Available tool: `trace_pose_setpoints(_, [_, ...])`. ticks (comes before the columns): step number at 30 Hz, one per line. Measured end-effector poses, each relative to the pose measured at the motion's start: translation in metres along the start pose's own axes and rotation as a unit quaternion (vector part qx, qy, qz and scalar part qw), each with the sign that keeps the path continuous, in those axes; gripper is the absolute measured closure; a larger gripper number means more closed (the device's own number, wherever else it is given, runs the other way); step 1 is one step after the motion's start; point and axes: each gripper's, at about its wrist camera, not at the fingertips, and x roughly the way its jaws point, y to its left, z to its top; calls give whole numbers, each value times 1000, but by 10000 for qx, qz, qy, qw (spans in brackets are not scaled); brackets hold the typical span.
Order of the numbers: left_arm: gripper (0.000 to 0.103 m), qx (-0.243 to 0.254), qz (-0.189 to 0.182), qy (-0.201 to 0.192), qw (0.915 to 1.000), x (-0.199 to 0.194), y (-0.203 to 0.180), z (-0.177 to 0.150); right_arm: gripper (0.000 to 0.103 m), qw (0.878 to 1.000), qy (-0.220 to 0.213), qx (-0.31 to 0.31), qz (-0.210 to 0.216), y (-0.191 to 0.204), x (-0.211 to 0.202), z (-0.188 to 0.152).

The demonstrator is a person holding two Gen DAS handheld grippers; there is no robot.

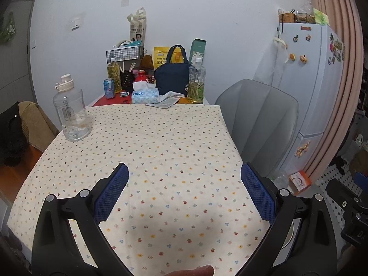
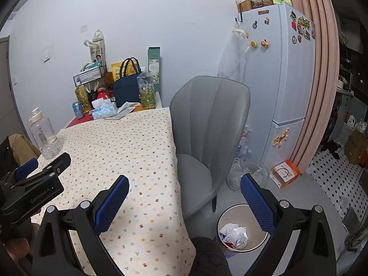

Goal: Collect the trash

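Observation:
My left gripper (image 1: 184, 172) hangs open over the near part of the table with the floral cloth (image 1: 161, 142), nothing between its blue pads. My right gripper (image 2: 184, 184) is also open and empty, held over the table's right edge. Below it on the floor stands a round white waste bin (image 2: 220, 220) holding crumpled paper and wrappers (image 2: 234, 233). At the far end of the table lie a crumpled white paper (image 1: 169, 100), a blue tissue pack (image 1: 144, 95) and a blue drink can (image 1: 109, 88). The left gripper's body (image 2: 34, 184) shows at the left of the right wrist view.
A large clear water jug (image 1: 70, 112) stands at the table's left edge. A navy bag (image 1: 171, 78), two tea bottles (image 1: 196, 80) and a wire basket crowd the far end. A grey chair (image 2: 207, 133) sits right of the table, a fridge (image 2: 283, 69) behind it, plastic bags and an orange box (image 2: 285, 173) on the floor.

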Motion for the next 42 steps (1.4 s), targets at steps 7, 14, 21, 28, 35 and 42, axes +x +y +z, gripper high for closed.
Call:
trace_pose_setpoints(7, [6,6,50,-42,10000,-10,4,-4,8,9999,27,-36,126,3,-5,-5])
trace_pose_setpoints(14, [6,0,10,-80,10000,-16,3,-8,8,9998,-30,-110,135,7,-10,-8])
trace_pose_setpoints(21, [6,-52,45,-78,9999,-16,9,-10,8,9998,-34,-148,105,8,-8,-9])
trace_pose_setpoints(28, [6,-103,97,-73,9999,-18,14,-12,8,9998,15,-151,132,8,-5,-12])
trace_pose_setpoints(35, [6,-105,111,-62,9999,-17,14,-12,8,9998,23,-156,132,8,-5,-12])
trace_pose_setpoints(42, [6,-107,122,-39,9999,-16,16,-14,8,9997,37,-179,146,9,-5,-14])
